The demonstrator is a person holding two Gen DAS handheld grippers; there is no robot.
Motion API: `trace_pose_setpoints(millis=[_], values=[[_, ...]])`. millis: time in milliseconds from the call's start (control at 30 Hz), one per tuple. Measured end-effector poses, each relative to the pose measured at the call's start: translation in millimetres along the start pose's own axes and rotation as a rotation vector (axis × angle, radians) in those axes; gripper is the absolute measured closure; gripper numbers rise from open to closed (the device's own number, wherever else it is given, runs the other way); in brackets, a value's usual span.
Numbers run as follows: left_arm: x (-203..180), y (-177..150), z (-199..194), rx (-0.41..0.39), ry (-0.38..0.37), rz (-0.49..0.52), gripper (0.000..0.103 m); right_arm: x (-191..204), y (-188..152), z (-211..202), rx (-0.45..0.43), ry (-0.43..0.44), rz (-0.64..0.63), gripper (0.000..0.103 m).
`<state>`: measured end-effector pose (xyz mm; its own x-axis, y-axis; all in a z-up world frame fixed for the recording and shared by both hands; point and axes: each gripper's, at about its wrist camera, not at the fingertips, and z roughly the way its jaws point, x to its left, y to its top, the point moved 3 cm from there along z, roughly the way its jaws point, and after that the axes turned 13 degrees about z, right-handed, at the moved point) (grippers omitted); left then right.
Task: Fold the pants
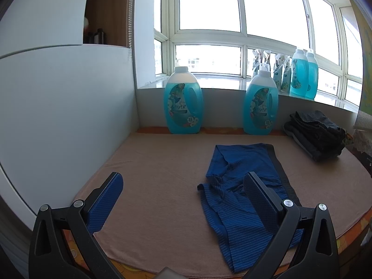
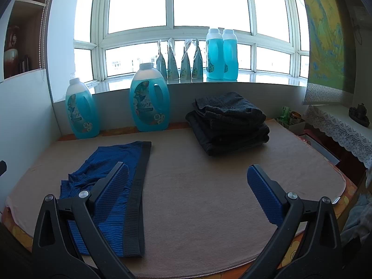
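A bay window [image 2: 176, 7] is lighting the room. A tan cloth is covering the desk [image 2: 197, 197]. Blue pants [image 1: 239, 197] are lying crumpled at its left. Both the left gripper [image 1: 183, 183] and right gripper [image 2: 188, 174] are gaping, empty.

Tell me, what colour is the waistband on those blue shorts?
Dark grey to black, ribbed waistband on the blue striped shorts; clearest in the right wrist view.

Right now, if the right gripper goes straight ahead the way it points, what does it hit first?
Probably the beige cloth on the table, since the open right gripper tilts down. The pile of dark clothes lies beyond; the blue shorts are off to its left. Depth is unclear.
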<state>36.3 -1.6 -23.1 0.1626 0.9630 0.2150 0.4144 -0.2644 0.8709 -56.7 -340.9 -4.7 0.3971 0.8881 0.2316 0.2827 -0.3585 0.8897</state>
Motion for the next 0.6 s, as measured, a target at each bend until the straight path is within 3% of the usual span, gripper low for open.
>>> trace_pose_setpoints(millis=[600], values=[[14, 3, 38, -0.032, -0.04, 0.069, 0.0, -1, -3, 36, 0.041, 0.037, -0.065, 0.0]])
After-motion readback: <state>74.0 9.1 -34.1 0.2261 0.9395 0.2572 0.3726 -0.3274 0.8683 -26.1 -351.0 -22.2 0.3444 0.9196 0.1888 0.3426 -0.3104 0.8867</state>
